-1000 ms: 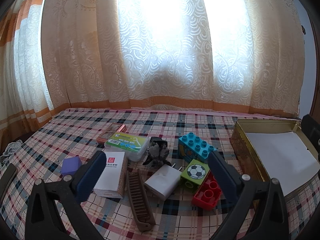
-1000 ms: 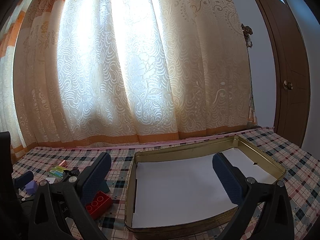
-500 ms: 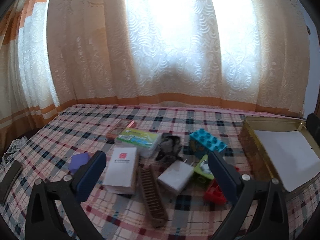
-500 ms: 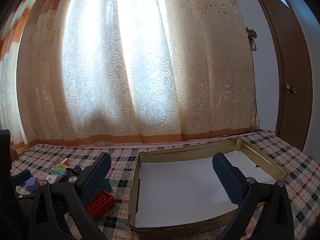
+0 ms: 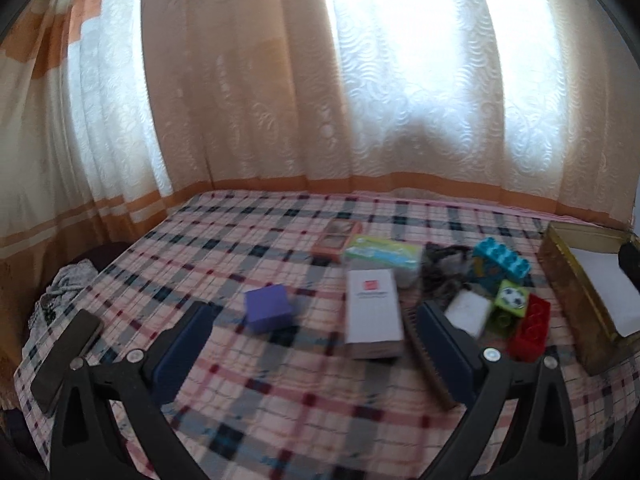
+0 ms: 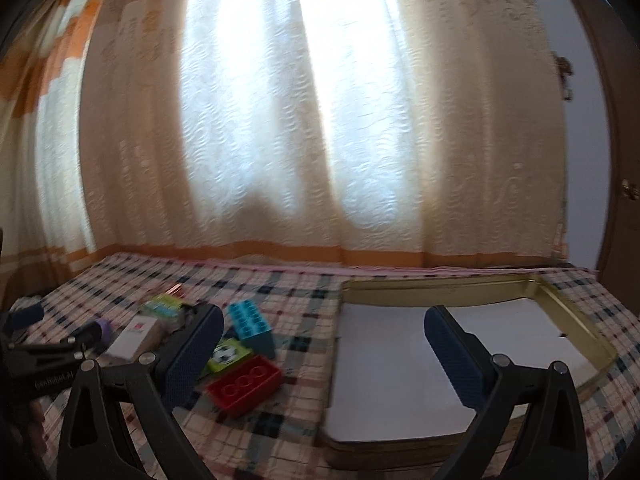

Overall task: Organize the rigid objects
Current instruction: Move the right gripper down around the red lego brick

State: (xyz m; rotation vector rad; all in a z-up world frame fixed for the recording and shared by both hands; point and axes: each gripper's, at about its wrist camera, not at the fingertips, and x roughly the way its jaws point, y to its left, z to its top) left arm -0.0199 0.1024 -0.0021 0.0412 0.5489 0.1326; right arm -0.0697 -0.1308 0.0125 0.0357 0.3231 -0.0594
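Observation:
Small objects lie grouped on a plaid cloth [image 5: 280, 400]. In the left wrist view I see a purple block [image 5: 269, 307], a white box [image 5: 373, 312], a brown comb [image 5: 424, 360], a white charger [image 5: 468, 311], a green football brick [image 5: 512, 298], a red brick [image 5: 530, 334] and a blue brick [image 5: 502, 260]. My left gripper [image 5: 316, 344] hovers open just in front of the purple block and white box, holding nothing. My right gripper [image 6: 324, 344] is open and empty between the red brick [image 6: 245, 383] and the gold tin [image 6: 452, 284] lined with white paper.
A dark phone [image 5: 66, 354] lies at the cloth's left edge. A green-labelled clear case [image 5: 384, 252], an orange case [image 5: 336, 236] and a black tangled item [image 5: 444, 268] sit behind the group. Curtains close off the back; a door [image 6: 624, 184] stands at the right.
Both views have swung left and blurred. The left gripper moved from over the charger and bricks toward the purple block. The right gripper shifted left, bringing the bricks into view.

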